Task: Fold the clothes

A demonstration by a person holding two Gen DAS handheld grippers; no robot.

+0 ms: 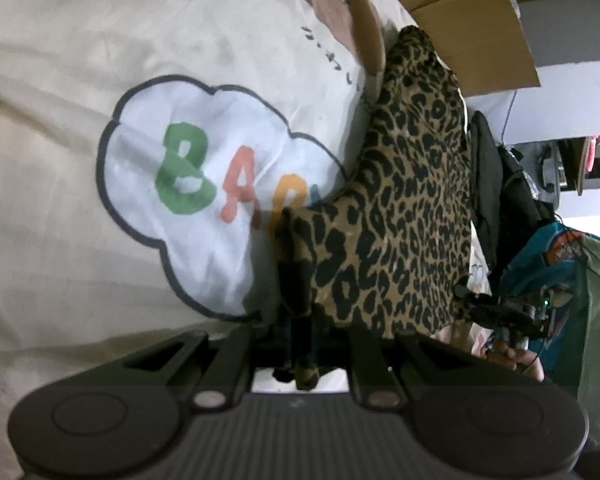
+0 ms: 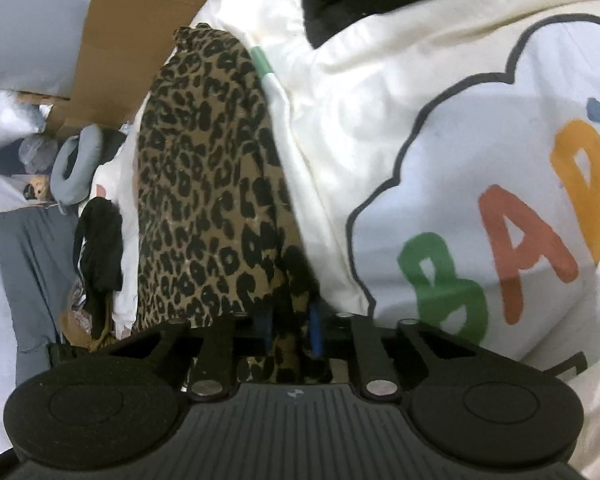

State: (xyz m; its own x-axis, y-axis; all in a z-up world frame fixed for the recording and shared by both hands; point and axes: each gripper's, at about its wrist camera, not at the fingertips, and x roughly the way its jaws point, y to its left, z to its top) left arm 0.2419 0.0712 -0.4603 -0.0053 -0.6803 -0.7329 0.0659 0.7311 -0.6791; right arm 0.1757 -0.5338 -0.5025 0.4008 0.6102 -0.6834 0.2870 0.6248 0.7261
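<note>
A leopard-print garment (image 1: 412, 184) hangs stretched over a cream sheet (image 1: 60, 80) printed with a white cloud and coloured letters. My left gripper (image 1: 296, 276) is shut on one end of it, and the cloth bunches between the fingers. At the garment's far end in the left wrist view, the right gripper (image 1: 496, 308) shows as a small dark shape with a hand under it. In the right wrist view the leopard-print garment (image 2: 204, 184) runs away from me, and my right gripper (image 2: 290, 316) is shut on its near edge, with cloth between the blue pads (image 2: 314, 320).
A cardboard box (image 1: 480, 20) stands behind the sheet, also in the right wrist view as the box (image 2: 140, 40). Dark clothes (image 1: 496, 184) and a teal item (image 1: 548, 264) are piled to the right. A grey neck pillow (image 2: 78, 164) and a black garment (image 2: 100, 248) lie to the left.
</note>
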